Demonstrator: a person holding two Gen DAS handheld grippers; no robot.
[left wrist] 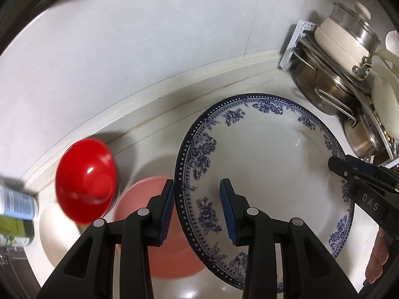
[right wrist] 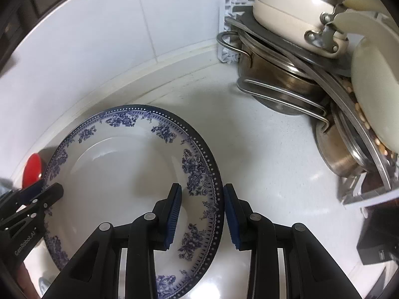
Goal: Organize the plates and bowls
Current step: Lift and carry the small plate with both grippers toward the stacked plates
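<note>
The glazed blue-flowered plate (left wrist: 264, 154) fills the frame's centre. Your left tongs (left wrist: 197, 210) and right tongs (right wrist: 202, 215) straddle opposite rims, jaws wide. It likely handles heavy, slippery, breakable; pinch the rim.

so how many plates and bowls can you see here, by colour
blue-and-white plate: 1
red bowl: 1
pink bowl: 1
white dish, partly hidden, kind unclear: 1
total: 4
</note>
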